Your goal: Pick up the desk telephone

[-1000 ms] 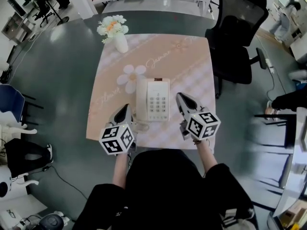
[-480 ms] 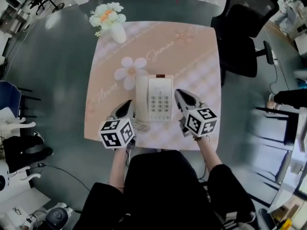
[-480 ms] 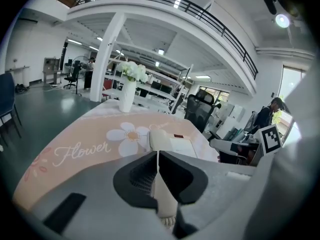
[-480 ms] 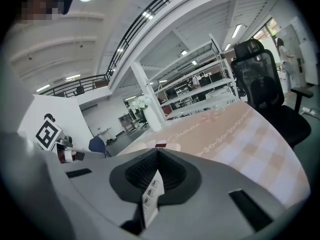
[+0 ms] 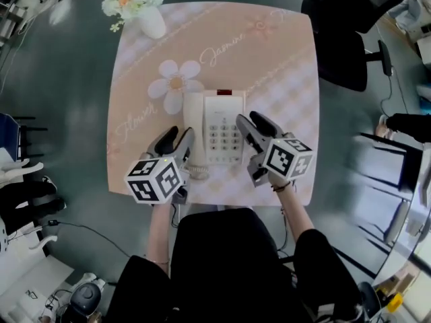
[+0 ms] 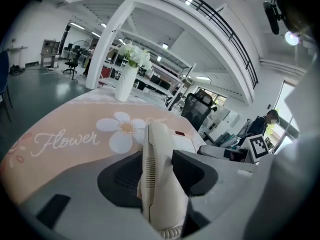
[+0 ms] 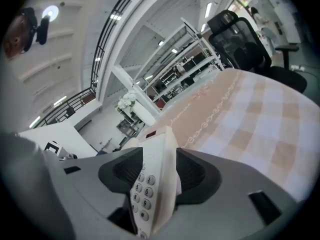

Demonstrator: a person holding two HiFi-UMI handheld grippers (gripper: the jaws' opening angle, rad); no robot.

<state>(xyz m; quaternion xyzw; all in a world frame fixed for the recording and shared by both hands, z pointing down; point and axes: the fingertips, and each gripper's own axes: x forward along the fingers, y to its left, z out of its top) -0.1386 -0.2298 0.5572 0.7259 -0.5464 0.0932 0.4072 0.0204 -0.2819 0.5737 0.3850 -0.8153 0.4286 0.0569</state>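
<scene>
A cream desk telephone (image 5: 222,123) with a keypad lies on the pink flowered table (image 5: 283,59), its handset (image 5: 194,123) in the cradle on its left side. My left gripper (image 5: 175,138) straddles the handset's near end. In the left gripper view the handset (image 6: 157,179) fills the gap of that gripper (image 6: 156,159), whose jaws are opening. My right gripper (image 5: 253,123) straddles the phone's right edge. In the right gripper view the keypad side of the phone (image 7: 150,186) stands between the opening jaws of this gripper (image 7: 160,171). I see no pad pressing.
A white vase of flowers (image 5: 138,5) stands at the table's far left corner. A black office chair (image 5: 350,25) is beyond the far right corner. The coiled cord (image 5: 197,172) lies at the phone's near left. Grey floor surrounds the table.
Both grippers have sunk and moved forward onto the phone. Their jaws, shut before, now stand apart, the left around the handset and the right around the phone's right edge.
</scene>
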